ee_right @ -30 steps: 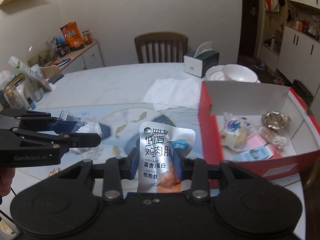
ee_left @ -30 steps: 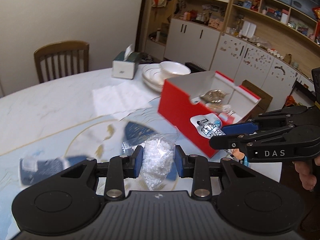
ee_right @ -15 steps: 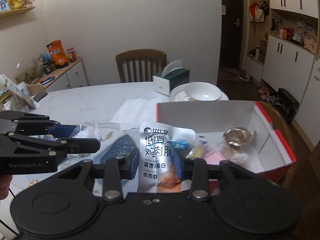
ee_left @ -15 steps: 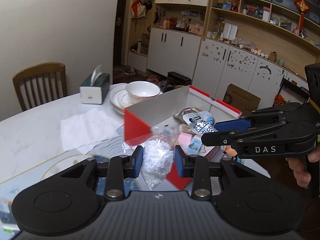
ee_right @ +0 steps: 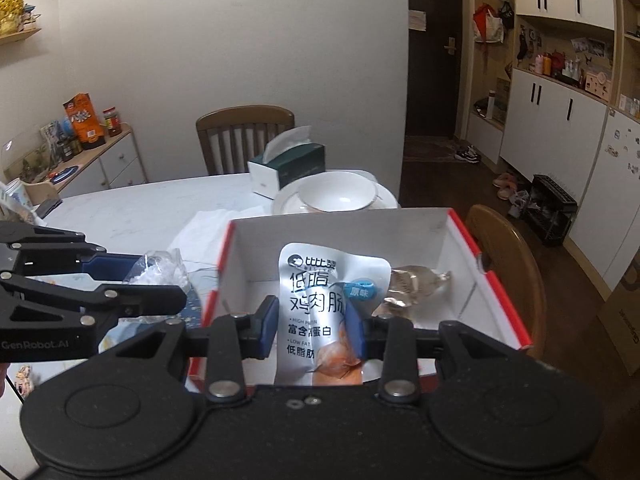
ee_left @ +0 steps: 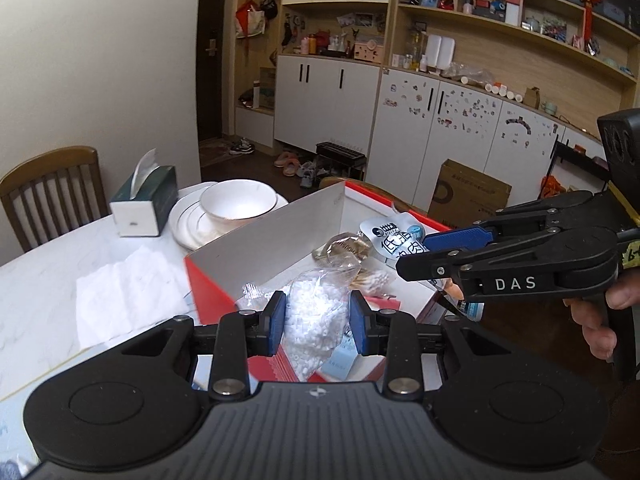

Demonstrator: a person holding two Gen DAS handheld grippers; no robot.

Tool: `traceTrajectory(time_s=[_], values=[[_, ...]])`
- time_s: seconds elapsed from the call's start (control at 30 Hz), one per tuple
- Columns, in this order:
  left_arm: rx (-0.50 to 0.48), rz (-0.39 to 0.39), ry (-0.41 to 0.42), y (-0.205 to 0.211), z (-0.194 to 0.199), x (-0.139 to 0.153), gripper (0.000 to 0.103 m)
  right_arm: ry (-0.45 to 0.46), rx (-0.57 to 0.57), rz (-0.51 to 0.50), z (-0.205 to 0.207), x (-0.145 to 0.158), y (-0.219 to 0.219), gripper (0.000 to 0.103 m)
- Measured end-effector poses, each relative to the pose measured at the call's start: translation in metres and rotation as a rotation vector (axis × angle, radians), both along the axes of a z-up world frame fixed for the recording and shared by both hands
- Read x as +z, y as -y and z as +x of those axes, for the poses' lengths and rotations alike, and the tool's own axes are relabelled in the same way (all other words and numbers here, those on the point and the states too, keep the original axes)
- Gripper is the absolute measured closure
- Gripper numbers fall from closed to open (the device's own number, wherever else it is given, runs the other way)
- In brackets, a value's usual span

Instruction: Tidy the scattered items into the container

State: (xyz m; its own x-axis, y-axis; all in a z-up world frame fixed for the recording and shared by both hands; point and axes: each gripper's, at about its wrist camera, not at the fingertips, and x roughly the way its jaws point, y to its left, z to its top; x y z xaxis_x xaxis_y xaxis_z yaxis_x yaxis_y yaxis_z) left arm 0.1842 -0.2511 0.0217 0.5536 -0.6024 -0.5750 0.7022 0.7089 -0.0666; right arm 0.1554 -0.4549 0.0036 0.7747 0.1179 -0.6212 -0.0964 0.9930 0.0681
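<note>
Left gripper [ee_left: 316,320] jaws clamp a bead bag [ee_left: 316,316], lower centre; right gripper [ee_right: 312,330] jaws clamp a silver pouch [ee_right: 324,304]. Both hang over the red box [ee_right: 500,300], positioned for release.

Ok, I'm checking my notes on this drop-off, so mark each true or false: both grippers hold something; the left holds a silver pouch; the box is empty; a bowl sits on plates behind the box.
1. Both grippers hold something: true. The left gripper and the right gripper each clamp an item.
2. Left holds a silver pouch: false. It holds a bag of white beads; the right holds the silver pouch.
3. The box is empty: false. A clear wrapped item lies inside.
4. A bowl sits on plates behind the box: true.
</note>
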Motion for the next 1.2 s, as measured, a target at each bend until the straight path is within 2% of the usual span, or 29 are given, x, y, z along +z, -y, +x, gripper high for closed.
traceTrajectory(time_s=[0.43, 0.83, 1.2], values=[[-0.038, 0.076, 0.038, 0.061, 0.034, -0.007, 0.071, -0.005, 0.011, 0.001, 0.035, -0.01, 0.036, 0.068], [0.004, 0.164, -0.056, 0.091, 0.09, -0.039, 0.071, -0.086, 0.089, -0.022, 0.071, -0.039, 0.035, 0.068], [-0.011, 0.274, -0.051, 0.109, 0.112, -0.062, 0.071, -0.167, 0.128, -0.073, 0.09, -0.065, 0.028, 0.068]])
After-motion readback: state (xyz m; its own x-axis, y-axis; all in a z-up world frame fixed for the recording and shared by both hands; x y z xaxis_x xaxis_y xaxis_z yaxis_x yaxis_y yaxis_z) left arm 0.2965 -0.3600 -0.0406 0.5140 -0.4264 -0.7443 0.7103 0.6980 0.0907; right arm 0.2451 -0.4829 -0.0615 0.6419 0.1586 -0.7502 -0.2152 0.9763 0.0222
